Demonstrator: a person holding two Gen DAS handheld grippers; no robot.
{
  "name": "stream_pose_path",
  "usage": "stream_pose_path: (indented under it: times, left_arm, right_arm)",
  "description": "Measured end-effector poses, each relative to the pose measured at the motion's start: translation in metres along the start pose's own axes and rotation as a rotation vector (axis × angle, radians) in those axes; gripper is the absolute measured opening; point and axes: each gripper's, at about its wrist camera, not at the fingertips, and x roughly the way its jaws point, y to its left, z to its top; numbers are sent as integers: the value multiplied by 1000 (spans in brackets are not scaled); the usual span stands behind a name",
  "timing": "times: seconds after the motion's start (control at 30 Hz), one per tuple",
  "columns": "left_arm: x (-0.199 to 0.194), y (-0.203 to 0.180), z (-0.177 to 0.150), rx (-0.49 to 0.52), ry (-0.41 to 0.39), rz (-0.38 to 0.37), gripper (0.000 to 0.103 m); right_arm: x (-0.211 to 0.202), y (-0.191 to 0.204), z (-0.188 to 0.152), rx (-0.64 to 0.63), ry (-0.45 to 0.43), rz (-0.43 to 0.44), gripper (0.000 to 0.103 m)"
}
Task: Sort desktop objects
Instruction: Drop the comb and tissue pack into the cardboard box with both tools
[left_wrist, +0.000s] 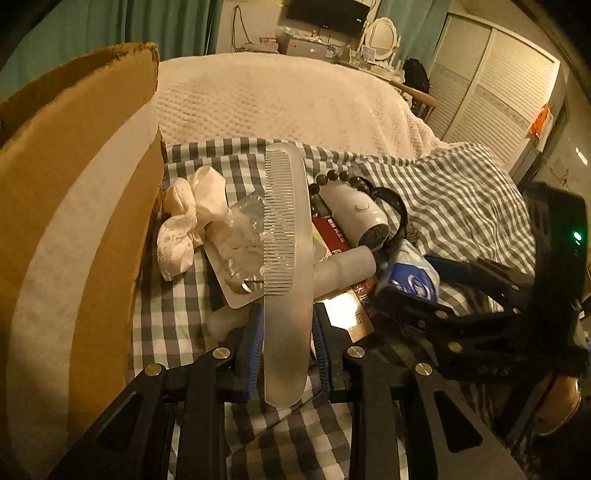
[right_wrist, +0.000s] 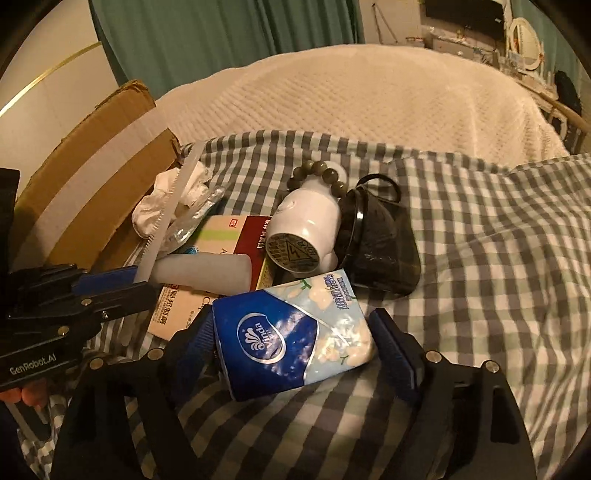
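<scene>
My left gripper (left_wrist: 286, 332) is shut on a frosted translucent comb (left_wrist: 286, 206), which stands up from the pads with its teeth facing left. The comb (right_wrist: 166, 214) also shows in the right wrist view, rising from the left gripper (right_wrist: 122, 286). My right gripper (right_wrist: 295, 339) is open around a blue Vinda tissue pack (right_wrist: 295, 339) lying on the checked cloth (right_wrist: 480, 258). Its left finger is close against the pack and its right finger (right_wrist: 393, 354) stands slightly off it. In the left wrist view the right gripper (left_wrist: 424, 284) sits low on the right at the pack (left_wrist: 415, 275).
A heap lies behind: a small white hair dryer (right_wrist: 306, 229) with a bead bracelet (right_wrist: 321, 173), a black pouch (right_wrist: 380, 243), a red-and-white box (right_wrist: 236, 232), a frosted tube (right_wrist: 203, 269), white cloth (right_wrist: 155, 210). An open cardboard box (left_wrist: 74, 184) stands left.
</scene>
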Motion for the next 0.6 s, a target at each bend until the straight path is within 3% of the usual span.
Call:
stream_pose_path:
  times: [0.23, 0.43, 0.6]
  left_arm:
    - [-24, -13, 6, 28, -83, -15, 25]
    - [-90, -24, 19, 47, -255, -60, 25]
    - [-153, -4, 27, -5, -406, -77, 25]
  right_arm:
    - [-62, 10, -5, 6, -101, -38, 81]
    - [-132, 31, 12, 18, -224, -11, 80]
    - [-172, 74, 44, -46, -321, 35, 81]
